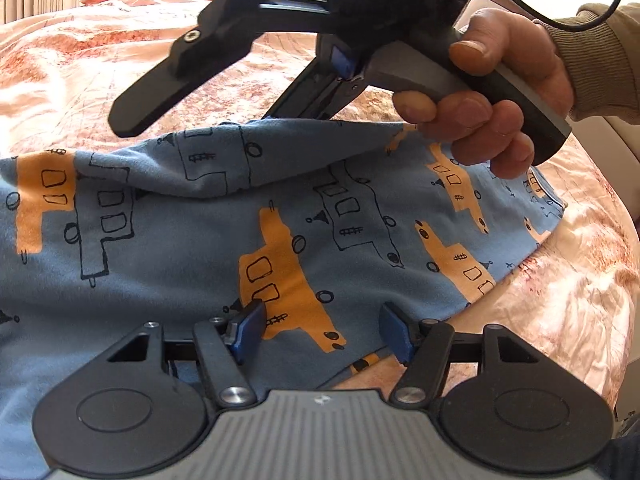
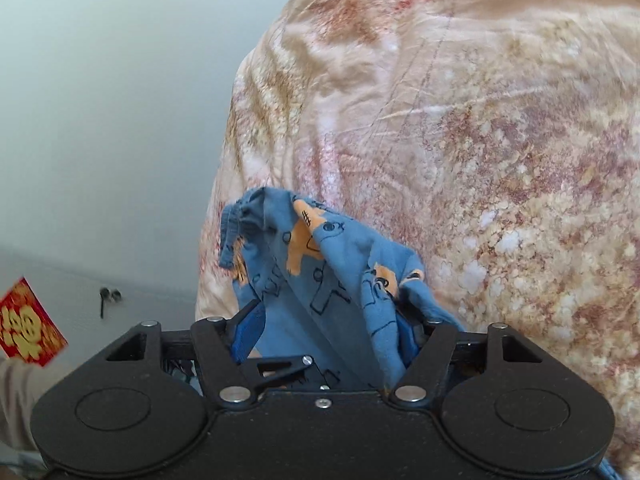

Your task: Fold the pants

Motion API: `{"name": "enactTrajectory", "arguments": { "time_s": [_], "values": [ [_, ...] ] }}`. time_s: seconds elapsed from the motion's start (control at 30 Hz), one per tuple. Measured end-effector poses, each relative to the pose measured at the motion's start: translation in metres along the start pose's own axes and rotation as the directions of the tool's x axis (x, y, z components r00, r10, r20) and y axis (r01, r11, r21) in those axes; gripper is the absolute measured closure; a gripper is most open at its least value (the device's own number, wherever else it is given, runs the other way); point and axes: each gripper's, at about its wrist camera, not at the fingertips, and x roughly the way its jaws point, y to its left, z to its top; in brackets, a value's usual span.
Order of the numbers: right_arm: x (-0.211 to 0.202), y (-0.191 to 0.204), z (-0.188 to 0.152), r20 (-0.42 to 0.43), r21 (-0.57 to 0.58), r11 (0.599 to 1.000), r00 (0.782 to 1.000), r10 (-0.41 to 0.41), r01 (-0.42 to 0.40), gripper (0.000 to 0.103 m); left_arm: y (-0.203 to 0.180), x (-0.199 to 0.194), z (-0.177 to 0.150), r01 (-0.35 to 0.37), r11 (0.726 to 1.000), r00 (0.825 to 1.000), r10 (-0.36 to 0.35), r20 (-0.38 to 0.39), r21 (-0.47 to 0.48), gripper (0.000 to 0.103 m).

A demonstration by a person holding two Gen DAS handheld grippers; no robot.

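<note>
Blue pants (image 1: 192,240) printed with orange and outlined trucks lie spread on the bed. My left gripper (image 1: 323,330) is open, its blue pads just above the near edge of the pants, holding nothing. The right gripper shows from outside in the left wrist view (image 1: 224,76), held by a hand above the far edge, where the cloth is lifted into a fold. In the right wrist view the right gripper (image 2: 326,328) is shut on a bunched part of the pants (image 2: 320,264), with the elastic waistband hanging over the front.
The bed is covered by a peach and rust patterned bedspread (image 2: 480,120). Its edge falls away on the left of the right wrist view, with a pale floor (image 2: 100,100) and a red card (image 2: 28,328) beyond.
</note>
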Motion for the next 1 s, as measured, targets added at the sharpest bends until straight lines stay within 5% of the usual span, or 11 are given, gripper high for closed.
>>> {"name": "enactTrajectory", "arguments": {
  "time_s": [0.1, 0.27, 0.47, 0.6, 0.67, 0.73, 0.83, 0.9, 0.93, 1.0],
  "values": [
    [0.005, -0.001, 0.005, 0.019, 0.021, 1.0, 1.0, 0.005, -0.005, 0.03, 0.0, 0.0, 0.0, 0.002, 1.0, 1.0, -0.002, 0.002, 0.0, 0.034],
    [-0.021, 0.002, 0.022, 0.212, 0.014, 1.0, 0.977, -0.03, 0.027, 0.035, -0.001, 0.001, -0.002, 0.003, 1.0, 1.0, -0.003, 0.005, 0.0, 0.033],
    [-0.021, -0.012, 0.036, 0.221, 0.033, 0.998, 0.973, -0.067, 0.061, 0.035, -0.001, 0.002, -0.002, 0.003, 1.0, 1.0, -0.003, 0.002, -0.001, 0.032],
    [-0.045, -0.025, 0.039, 0.322, 0.084, 0.969, 0.913, -0.249, 0.234, 0.041, -0.001, 0.002, -0.002, 0.002, 1.0, 1.0, -0.002, 0.002, -0.002, 0.03],
    [-0.057, -0.014, 0.041, 0.343, -0.007, 0.943, 0.887, -0.31, 0.332, 0.04, -0.002, 0.002, -0.003, 0.003, 1.0, 1.0, -0.003, 0.005, -0.001, 0.029],
    [-0.051, 0.006, 0.039, 0.316, -0.157, 0.886, 0.872, -0.374, 0.437, 0.034, -0.003, 0.002, -0.003, 0.002, 1.0, 1.0, -0.002, 0.007, 0.002, 0.028],
    [-0.022, 0.03, 0.024, 0.255, -0.434, 0.714, 0.835, -0.487, 0.549, 0.034, -0.003, 0.002, -0.001, 0.007, 1.0, 1.0, -0.007, 0.002, -0.008, 0.028],
    [-0.01, 0.029, 0.015, 0.263, -0.513, 0.602, 0.78, -0.568, 0.612, 0.034, -0.002, 0.002, 0.001, 0.011, 1.0, 1.0, -0.011, -0.003, -0.023, 0.028],
    [-0.014, 0.023, 0.012, 0.3, -0.495, 0.552, 0.728, -0.616, 0.671, 0.032, -0.001, 0.002, 0.002, 0.012, 0.999, 1.0, -0.013, -0.01, -0.038, 0.028],
    [-0.031, 0.016, 0.013, 0.354, -0.41, 0.534, 0.669, -0.653, 0.739, 0.032, 0.001, 0.003, 0.007, 0.021, 0.997, 0.999, -0.023, -0.03, -0.078, 0.023]
  ]
}}
